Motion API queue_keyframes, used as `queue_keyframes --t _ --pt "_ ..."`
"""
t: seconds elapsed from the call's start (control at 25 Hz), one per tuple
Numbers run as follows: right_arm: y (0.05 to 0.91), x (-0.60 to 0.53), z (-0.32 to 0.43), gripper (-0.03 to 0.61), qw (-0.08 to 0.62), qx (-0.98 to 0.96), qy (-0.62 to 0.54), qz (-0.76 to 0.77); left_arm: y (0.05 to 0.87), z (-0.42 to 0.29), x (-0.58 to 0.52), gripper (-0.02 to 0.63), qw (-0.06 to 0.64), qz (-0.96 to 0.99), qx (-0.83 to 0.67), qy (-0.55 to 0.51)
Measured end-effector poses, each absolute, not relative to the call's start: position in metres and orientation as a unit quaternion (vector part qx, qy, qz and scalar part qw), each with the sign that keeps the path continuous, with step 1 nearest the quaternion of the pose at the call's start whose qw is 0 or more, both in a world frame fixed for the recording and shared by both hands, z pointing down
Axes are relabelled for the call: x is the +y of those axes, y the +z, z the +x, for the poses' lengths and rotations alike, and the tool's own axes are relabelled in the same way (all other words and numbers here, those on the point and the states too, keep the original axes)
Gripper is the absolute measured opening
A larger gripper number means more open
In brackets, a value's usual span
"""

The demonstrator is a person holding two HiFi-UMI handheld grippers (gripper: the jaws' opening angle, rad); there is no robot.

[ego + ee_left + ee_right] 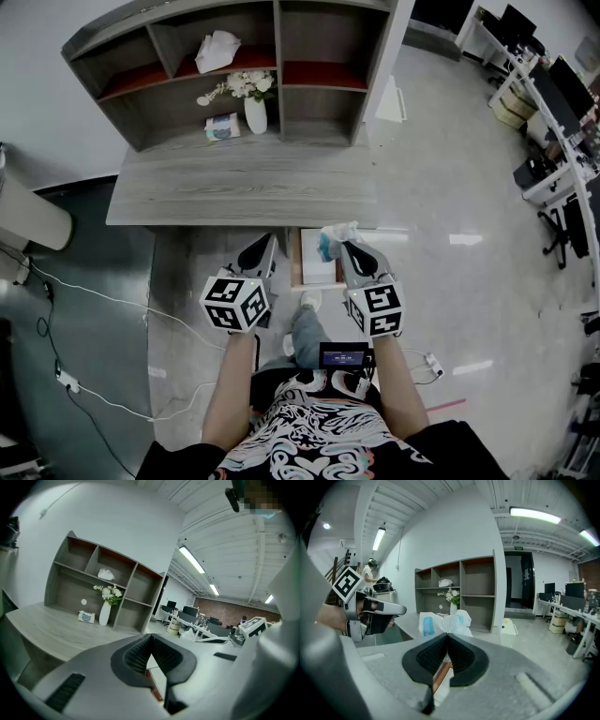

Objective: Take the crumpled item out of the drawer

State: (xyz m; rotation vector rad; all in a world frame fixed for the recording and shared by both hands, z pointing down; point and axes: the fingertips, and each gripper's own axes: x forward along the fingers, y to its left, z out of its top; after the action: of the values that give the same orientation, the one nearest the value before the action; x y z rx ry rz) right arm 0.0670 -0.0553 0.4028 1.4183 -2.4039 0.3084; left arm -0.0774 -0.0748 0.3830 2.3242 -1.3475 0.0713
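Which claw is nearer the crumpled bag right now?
Right. The right claw is shut on the crumpled bag; the left claw is shut and empty, off to the bag's left, not touching it.

my right gripper covers the lower part of the crumpled bag, so i can't see where my jaws pinch it. its blue print is too blurred to read. the drawer is partly hidden behind that gripper. the small box on the desk is too small to tell.
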Motion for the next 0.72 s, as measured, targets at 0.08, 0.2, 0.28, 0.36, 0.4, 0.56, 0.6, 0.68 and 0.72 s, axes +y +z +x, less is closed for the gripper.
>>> queue_keyframes --t 0.08,0.2,0.28,0.36,0.4,0.56,0.6,0.68,0.72 --pt "0.4029 -0.0562 0.0674 0.009 0.164 -0.844 0.109 0.499 0.3833 -0.0782 -0.0757 0.006 0.224 0.842 -0.489 0.026" --pt "0.4029 -0.0567 0.0682 0.009 0.163 -0.844 0.11 0.499 0.3852 -0.0793 -0.076 0.006 0.225 0.841 -0.492 0.029" --pt "0.4034 -0.0563 0.0694 0.009 0.164 -0.843 0.111 0.5 0.3865 -0.0794 -0.0757 0.007 0.227 0.84 -0.492 0.029" --pt "0.4045 -0.0565 0.0702 0.009 0.166 -0.842 0.113 0.501 0.3876 -0.0794 -0.076 0.006 0.229 0.84 -0.491 0.029" --pt "0.4052 -0.0567 0.0703 0.009 0.166 -0.842 0.114 0.501 0.3883 -0.0794 -0.0761 0.006 0.23 0.84 -0.491 0.029" --pt "0.4068 -0.0564 0.0697 0.009 0.17 -0.842 0.116 0.498 0.3906 -0.0792 -0.0762 0.006 0.233 0.838 -0.492 0.03" --pt "0.4071 -0.0565 0.0699 0.009 0.171 -0.842 0.116 0.498 0.3908 -0.0791 -0.0766 0.006 0.234 0.838 -0.491 0.029" --pt "0.4079 -0.0573 0.0706 0.009 0.172 -0.842 0.116 0.498 0.3903 -0.0787 -0.0778 0.006 0.232 0.839 -0.491 0.028" --pt "0.4084 -0.0579 0.0711 0.009 0.172 -0.842 0.115 0.498 0.39 -0.0785 -0.0783 0.007 0.231 0.84 -0.49 0.026"
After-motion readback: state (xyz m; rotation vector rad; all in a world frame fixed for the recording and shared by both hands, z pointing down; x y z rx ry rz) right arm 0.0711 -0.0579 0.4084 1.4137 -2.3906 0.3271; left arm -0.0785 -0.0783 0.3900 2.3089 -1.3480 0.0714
